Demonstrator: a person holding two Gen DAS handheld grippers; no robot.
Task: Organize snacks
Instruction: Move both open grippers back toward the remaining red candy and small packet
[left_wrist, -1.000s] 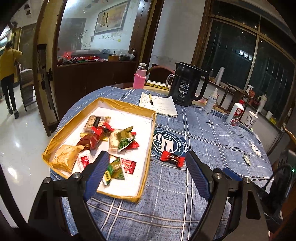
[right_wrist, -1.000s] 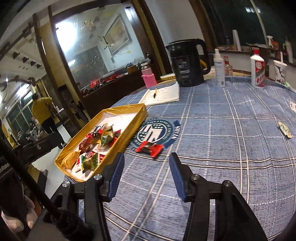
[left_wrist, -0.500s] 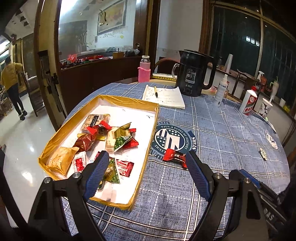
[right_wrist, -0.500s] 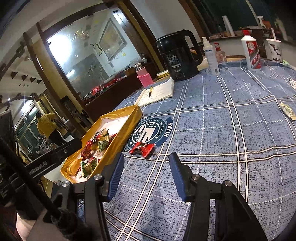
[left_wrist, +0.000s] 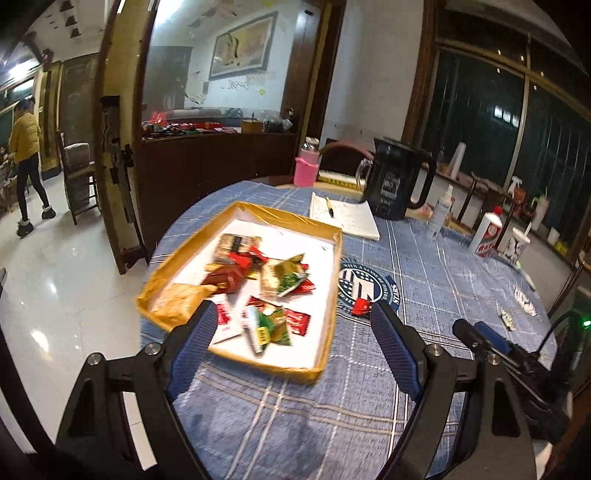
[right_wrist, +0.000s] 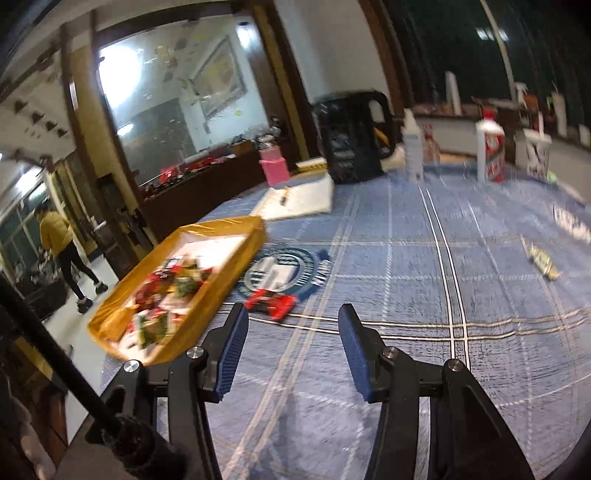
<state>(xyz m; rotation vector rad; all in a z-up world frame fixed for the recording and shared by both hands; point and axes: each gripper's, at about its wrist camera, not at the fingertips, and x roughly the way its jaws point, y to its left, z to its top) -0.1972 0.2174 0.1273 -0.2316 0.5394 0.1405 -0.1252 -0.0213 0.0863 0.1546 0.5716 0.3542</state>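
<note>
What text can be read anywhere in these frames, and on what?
"STARS": on the round emblem printed on the tablecloth; its ring lettering is too small.
Black kettle label: unreadable.
White bottle red label: unreadable.
Snack wrappers in the tray: blurred.
Notebook handwriting: illegible.

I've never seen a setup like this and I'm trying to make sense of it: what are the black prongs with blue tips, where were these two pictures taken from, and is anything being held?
There is no robot here. A person holds a hand-held gripper in each hand, and a wide-angle camera on each one looks forward along its two blue-padded fingers. One picture looks along the left gripper, the other along the right gripper. Both stand open and hold nothing.

Ahead is a round table under a blue checked tablecloth. On it lies a shallow yellow tray with a pile of wrapped snacks inside. One red-wrapped candy lies loose on the cloth beside the tray, and another small wrapped snack lies farther right. At the back stand a black kettle, a notepad with a pen and a pink bottle.
</note>
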